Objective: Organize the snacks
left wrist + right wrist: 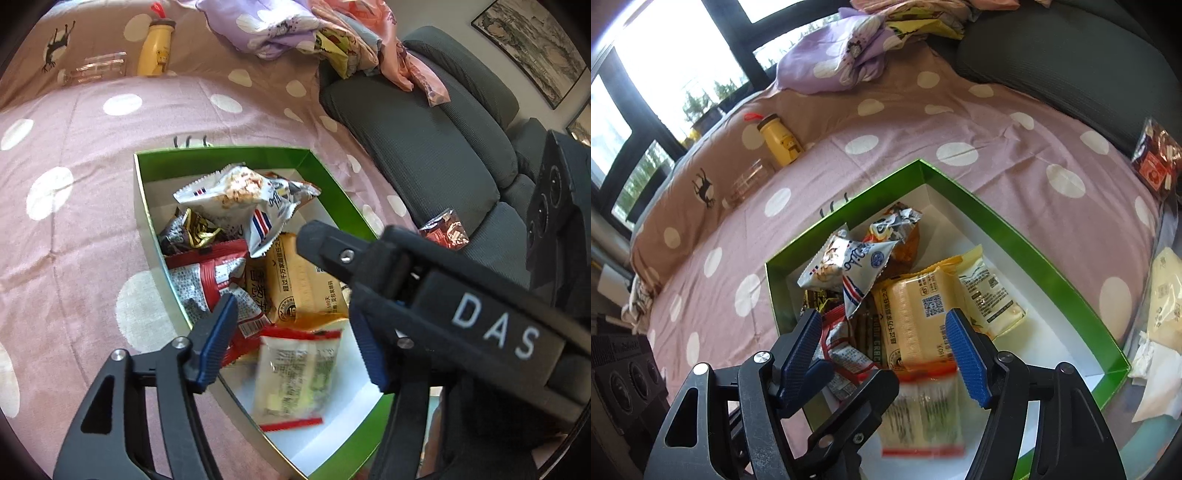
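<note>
On the far left of the bed, by the brown pillow edge: a yellow bottle (155, 48) with a red loop, standing upright, just beside a clear glass container (96, 68) lying on the spotted pink bedsheet (74, 236).

Near the middle of the bed: a green box (229, 154) with a white inside, holding the snacks. At its far end, a white packet with a red-and-blue stripe (236, 195), resting on the pile. Left of that, a dark packet with a gold wrapper (192, 232); nearer, a red-and-white packet (210, 277) against the left wall. To the right, a tan cracker pack (295, 284) lying flat, with a pale yellow pack (990, 295) touching its right side.

At the near end of the box: a clear packet with red end strips (295, 373), blurred, between the spread fingers of the left gripper (295, 336). Fingers released, apart from the packet on both sides; whether the packet rests on the box floor or hangs in the air cannot be told.

Across the right of the left wrist view: the right gripper (894, 350), black, marked "DAS", likewise spread wide above the near end of the box, grasping nothing.

Further right, on the edge of the grey sofa (424, 147): a red snack packet (445, 229), outside the box. Far beyond, a heap of purple and pink cloth (280, 26).
</note>
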The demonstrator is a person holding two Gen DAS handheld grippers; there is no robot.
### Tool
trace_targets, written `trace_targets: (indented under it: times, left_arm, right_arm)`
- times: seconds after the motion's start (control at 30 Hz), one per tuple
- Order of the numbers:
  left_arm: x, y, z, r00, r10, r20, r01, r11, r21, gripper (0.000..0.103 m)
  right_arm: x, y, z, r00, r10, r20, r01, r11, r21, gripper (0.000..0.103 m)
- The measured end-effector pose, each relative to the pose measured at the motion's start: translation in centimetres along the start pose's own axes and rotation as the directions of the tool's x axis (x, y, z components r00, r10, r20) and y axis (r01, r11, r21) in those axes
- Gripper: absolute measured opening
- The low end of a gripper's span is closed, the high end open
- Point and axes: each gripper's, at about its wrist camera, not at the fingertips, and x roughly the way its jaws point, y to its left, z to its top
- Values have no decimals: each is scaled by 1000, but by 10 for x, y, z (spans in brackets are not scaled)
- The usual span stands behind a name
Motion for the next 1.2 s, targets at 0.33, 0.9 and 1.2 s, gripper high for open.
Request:
trace_targets:
  times: [0.33,0.9,1.2]
  left_arm:
    - [-41,-8,1,990,88,107,-96,993,66,98]
    - [-81,-6,0,980,57,189,-79,991,107,102]
    - [-88,1,-1,981,41,192,-60,994,94,102]
  right_arm:
    - [-28,7,4,996,-8,85,6,1000,19,72]
    - [-63,28,-2,975,-86,206,90,996,-10,89]
    - [-64,29,-2,970,-121,209,126,992,-11,89]
